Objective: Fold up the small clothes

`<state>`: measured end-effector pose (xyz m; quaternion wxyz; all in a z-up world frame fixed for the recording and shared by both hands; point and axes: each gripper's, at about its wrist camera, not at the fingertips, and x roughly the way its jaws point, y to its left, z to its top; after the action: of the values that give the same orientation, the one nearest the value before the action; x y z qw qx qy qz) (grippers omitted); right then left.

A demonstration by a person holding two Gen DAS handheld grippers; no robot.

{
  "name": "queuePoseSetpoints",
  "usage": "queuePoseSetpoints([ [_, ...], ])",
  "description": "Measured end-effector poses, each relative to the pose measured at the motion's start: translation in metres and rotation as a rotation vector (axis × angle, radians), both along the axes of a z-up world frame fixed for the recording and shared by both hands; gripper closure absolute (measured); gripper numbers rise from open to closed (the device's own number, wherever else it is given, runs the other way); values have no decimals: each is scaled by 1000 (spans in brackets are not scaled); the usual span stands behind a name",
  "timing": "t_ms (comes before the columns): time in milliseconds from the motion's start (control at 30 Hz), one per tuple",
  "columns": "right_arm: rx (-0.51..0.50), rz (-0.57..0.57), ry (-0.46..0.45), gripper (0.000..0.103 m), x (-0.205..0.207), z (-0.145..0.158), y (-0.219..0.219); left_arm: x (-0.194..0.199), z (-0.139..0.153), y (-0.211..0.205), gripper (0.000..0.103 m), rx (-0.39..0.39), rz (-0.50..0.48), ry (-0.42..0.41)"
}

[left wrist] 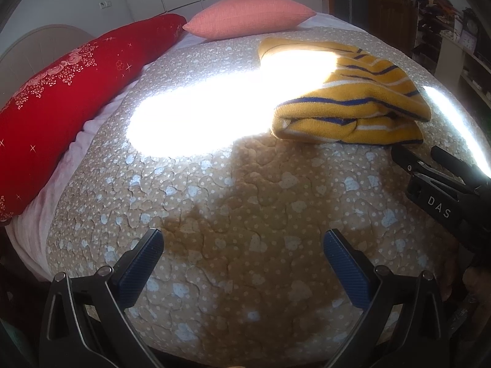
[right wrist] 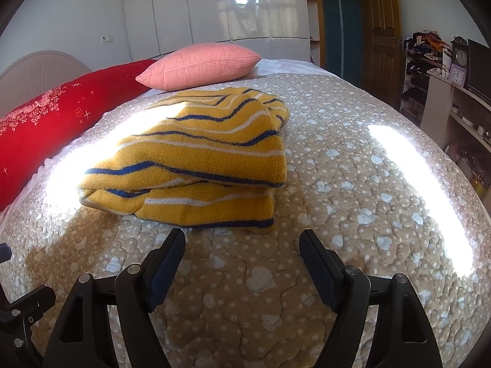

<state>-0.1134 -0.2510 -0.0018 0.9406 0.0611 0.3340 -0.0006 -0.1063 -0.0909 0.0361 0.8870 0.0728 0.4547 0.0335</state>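
Observation:
A yellow knit garment with blue and white stripes lies folded in layers on the beige quilt. In the left wrist view the same garment sits at the upper right, partly washed out by sunlight. My right gripper stands open just in front of the garment's near edge, with nothing between its fingers. Over bare quilt, well short of the garment, my left gripper is open and empty. The right gripper's black body shows at the right edge of the left wrist view.
A pink pillow and a long red cushion lie along the bed's far and left sides. White wardrobes and a wooden door stand behind. Shelves with a clock line the right. Bright sun patches cross the quilt.

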Motion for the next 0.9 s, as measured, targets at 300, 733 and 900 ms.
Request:
queuePoseSetpoints([
  [300, -2, 1, 0, 21, 0, 0, 0, 0, -1, 0, 0, -2, -2, 6],
  [733, -2, 1, 1, 21, 0, -1, 0, 0, -3, 0, 0, -7, -3, 9],
  [900, -1, 2, 1, 20, 1, -1, 0, 0, -5, 0, 0, -10, -2, 16],
])
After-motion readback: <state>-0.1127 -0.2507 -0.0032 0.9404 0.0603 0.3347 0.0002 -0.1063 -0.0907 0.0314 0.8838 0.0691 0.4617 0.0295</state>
